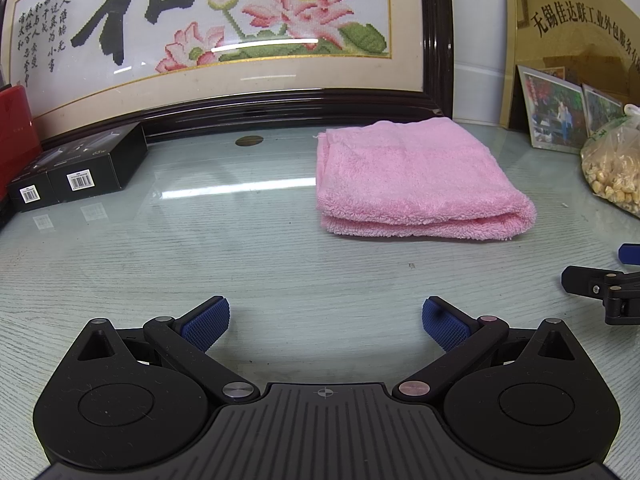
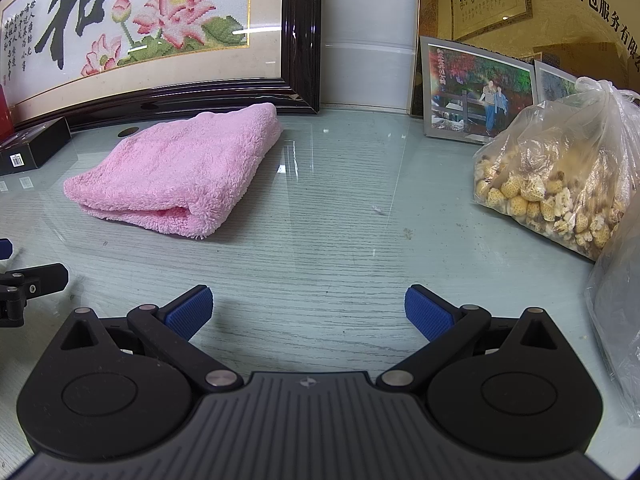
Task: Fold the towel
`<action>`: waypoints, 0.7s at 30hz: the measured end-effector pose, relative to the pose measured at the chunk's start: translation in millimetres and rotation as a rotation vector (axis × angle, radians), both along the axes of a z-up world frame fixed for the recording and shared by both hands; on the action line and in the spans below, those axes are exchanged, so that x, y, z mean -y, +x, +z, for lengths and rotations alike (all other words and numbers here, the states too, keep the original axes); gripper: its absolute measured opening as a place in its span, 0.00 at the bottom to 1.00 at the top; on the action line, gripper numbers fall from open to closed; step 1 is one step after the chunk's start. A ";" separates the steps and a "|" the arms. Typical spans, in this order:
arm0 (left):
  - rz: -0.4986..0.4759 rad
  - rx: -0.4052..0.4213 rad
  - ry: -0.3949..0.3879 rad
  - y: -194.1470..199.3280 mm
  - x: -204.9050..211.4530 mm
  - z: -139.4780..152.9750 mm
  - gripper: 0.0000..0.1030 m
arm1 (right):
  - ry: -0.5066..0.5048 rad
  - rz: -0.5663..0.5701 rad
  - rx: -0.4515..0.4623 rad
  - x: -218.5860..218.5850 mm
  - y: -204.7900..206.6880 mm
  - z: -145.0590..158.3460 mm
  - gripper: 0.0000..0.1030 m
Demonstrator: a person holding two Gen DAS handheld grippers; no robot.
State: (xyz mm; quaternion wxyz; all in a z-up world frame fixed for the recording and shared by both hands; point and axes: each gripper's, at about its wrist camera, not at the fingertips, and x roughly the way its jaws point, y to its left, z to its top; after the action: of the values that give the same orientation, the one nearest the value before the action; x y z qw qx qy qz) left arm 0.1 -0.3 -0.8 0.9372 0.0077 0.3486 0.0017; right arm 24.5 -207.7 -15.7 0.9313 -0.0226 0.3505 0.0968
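Note:
A pink towel (image 1: 412, 180) lies folded into a thick rectangle on the glass-topped table (image 1: 240, 248), near the back. It also shows in the right wrist view (image 2: 180, 172), ahead and to the left. My left gripper (image 1: 326, 322) is open and empty, low over the table, short of the towel's front fold. My right gripper (image 2: 308, 312) is open and empty, to the right of the towel and nearer than it. The right gripper's finger shows at the right edge of the left wrist view (image 1: 600, 284). The left gripper's finger shows at the left edge of the right wrist view (image 2: 32, 280).
A large framed lotus embroidery (image 1: 224, 32) leans at the back. Two black boxes (image 1: 80, 172) and a red box (image 1: 14, 128) stand at the left. Framed photos (image 2: 476, 88) and a plastic bag of yellow-white dried flowers (image 2: 560, 176) stand at the right.

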 end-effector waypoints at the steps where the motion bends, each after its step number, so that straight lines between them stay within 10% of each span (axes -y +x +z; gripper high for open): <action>1: 0.000 0.000 0.000 0.1 -0.1 -0.1 1.00 | 0.000 0.000 0.000 0.1 0.0 0.0 1.00; 21: 0.029 0.013 0.023 -1.4 -0.3 0.3 1.00 | 0.000 0.000 0.000 0.5 -0.1 -0.2 1.00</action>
State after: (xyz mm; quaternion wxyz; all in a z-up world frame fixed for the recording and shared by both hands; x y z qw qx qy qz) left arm -1.3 0.0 -0.5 0.9393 0.0134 0.3423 0.0192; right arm 24.5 -208.2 -15.9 0.9313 -0.0228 0.3505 0.0970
